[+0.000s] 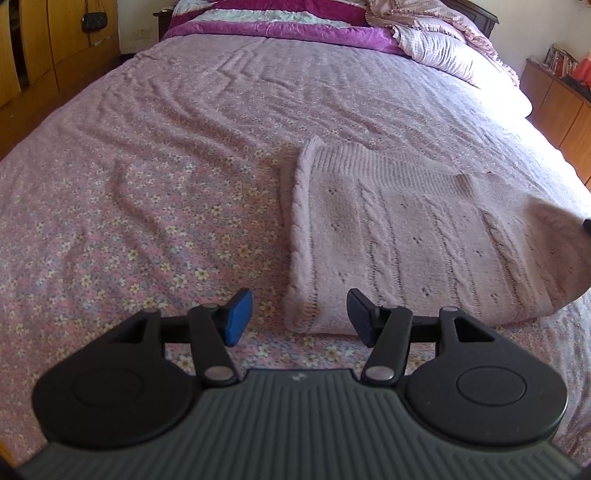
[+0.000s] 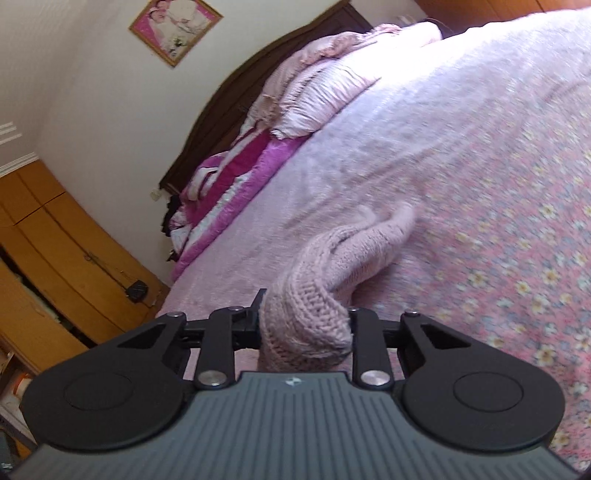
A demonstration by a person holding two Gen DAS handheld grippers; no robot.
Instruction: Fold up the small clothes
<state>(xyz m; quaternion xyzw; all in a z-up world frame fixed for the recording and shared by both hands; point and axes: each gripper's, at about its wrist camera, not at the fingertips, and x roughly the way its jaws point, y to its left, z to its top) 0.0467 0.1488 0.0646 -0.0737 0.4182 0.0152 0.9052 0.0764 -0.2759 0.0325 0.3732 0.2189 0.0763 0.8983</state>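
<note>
A pale pink cable-knit sweater [image 1: 406,236] lies folded on the flowered bedspread [image 1: 147,221]. My left gripper [image 1: 299,317] hovers open over the sweater's near left corner, with nothing pinched between its blue-padded fingers. In the right wrist view my right gripper [image 2: 304,321] is shut on a bunched fold of the sweater [image 2: 306,317], and the knit trails from the jaws down to the bed. The right edge of the sweater [image 1: 554,229] is lifted in the left wrist view.
Pillows and a folded magenta quilt [image 1: 295,26] lie at the head of the bed. Wooden wardrobes [image 2: 44,258] stand along one side and a low wooden cabinet [image 1: 557,99] along the other. A framed picture [image 2: 175,29] hangs on the wall.
</note>
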